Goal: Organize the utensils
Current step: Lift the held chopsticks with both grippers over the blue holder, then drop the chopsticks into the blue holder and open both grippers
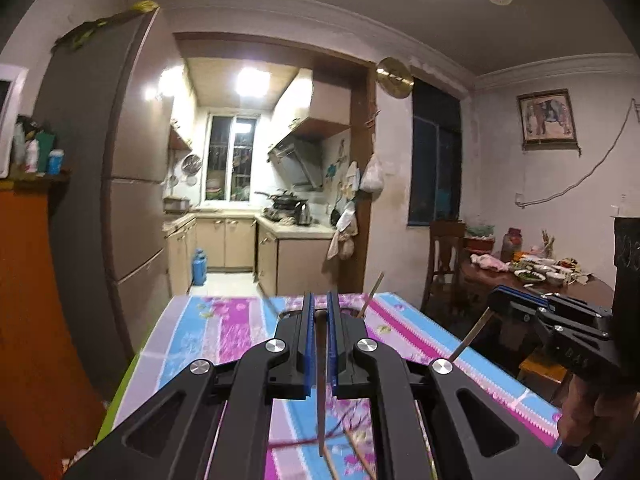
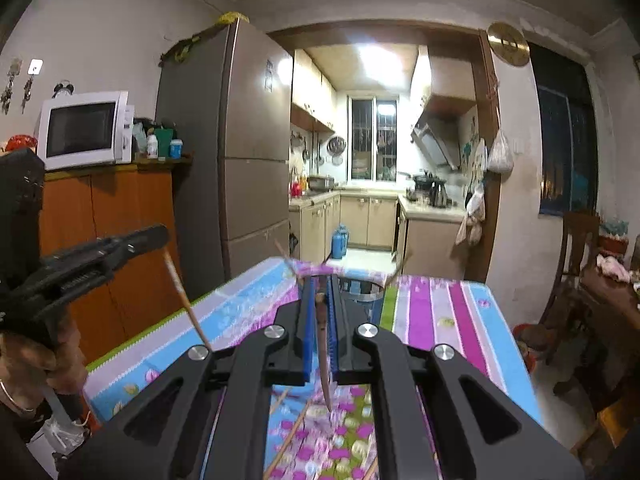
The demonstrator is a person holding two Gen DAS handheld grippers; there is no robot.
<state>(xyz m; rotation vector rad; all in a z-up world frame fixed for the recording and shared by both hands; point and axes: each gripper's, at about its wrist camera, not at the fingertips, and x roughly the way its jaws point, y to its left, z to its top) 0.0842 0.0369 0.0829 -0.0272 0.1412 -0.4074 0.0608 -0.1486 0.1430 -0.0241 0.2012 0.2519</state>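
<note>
My left gripper (image 1: 320,300) is shut on a thin brown chopstick (image 1: 321,408) that hangs down between its blue pads above the flowered tablecloth. It also shows in the right wrist view (image 2: 156,236), with the chopstick (image 2: 186,300) slanting down from it. My right gripper (image 2: 320,280) is shut on another brown chopstick (image 2: 324,360); in the left wrist view it (image 1: 500,300) sits to the right with its chopstick (image 1: 470,338) pointing down-left. A round holder (image 1: 362,312) with sticks in it stands behind the left fingers. Loose chopsticks (image 2: 288,444) lie on the cloth below.
The table (image 1: 224,320) has a pink, blue and purple striped cloth. A fridge (image 2: 248,152) and a cabinet with a microwave (image 2: 84,128) stand left. A dining table with dishes (image 1: 540,276) and a chair (image 1: 444,260) are at right. The kitchen lies ahead.
</note>
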